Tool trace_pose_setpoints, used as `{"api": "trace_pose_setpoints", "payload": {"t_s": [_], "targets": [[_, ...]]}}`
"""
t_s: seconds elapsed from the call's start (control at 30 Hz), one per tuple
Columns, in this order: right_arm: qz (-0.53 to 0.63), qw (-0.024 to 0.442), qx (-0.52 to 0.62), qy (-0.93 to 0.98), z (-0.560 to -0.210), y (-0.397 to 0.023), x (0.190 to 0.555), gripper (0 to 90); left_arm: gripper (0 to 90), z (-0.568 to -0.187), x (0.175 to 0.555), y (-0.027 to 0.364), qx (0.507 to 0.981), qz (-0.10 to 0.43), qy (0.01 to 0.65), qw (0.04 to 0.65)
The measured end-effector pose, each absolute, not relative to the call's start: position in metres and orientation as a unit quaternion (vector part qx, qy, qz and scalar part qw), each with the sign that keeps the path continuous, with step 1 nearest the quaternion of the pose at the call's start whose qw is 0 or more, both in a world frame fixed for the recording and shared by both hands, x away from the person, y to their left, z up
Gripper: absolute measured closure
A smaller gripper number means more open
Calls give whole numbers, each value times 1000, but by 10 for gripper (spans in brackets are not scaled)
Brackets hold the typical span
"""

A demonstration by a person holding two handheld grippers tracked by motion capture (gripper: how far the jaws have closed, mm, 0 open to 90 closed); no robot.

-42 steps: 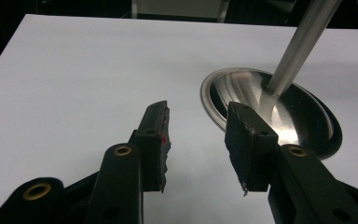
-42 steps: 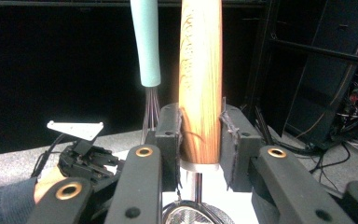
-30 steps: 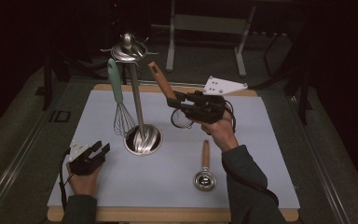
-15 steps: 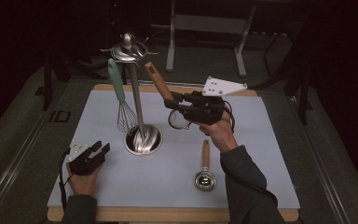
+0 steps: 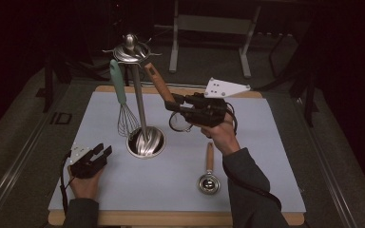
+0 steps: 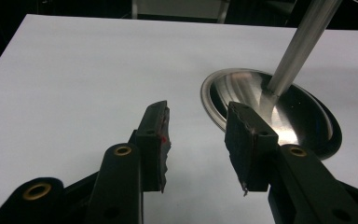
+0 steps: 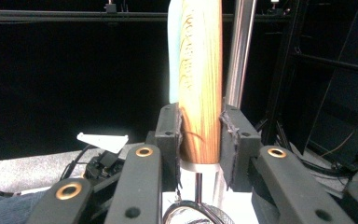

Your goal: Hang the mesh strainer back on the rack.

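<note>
Tilted nearer the steel stand (image 5: 138,99), the right tool (image 5: 176,105) grips a grained wooden handle (image 7: 200,84); left tool (image 6: 196,135) open.

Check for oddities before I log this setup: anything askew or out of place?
Only the wooden-handled utensil: it leans slanted against the rack, clamped by the right gripper, while the whisk hangs straight.

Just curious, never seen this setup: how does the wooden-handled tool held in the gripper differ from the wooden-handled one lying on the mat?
The held utensil is tilted up, its wooden handle reaching toward the top of the rack; the scoop lies flat on the mat. The right gripper clamps the held utensil's handle, while nothing touches the scoop. The held utensil ends in a wire ring, the scoop in a round metal cup. Both have wooden handles.
</note>
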State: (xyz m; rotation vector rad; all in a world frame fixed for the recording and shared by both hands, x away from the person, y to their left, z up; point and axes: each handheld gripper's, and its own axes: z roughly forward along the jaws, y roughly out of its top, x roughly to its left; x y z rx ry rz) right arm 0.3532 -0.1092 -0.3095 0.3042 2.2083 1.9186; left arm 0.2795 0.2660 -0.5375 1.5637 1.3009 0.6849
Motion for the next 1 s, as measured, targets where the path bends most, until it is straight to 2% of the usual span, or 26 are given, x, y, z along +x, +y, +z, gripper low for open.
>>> {"api": "trace_pose_setpoints", "payload": {"t_s": [1.0], "targets": [[641, 101, 102, 754, -304, -90, 358, 709, 604, -537, 279, 267, 638, 281, 533, 479]]}}
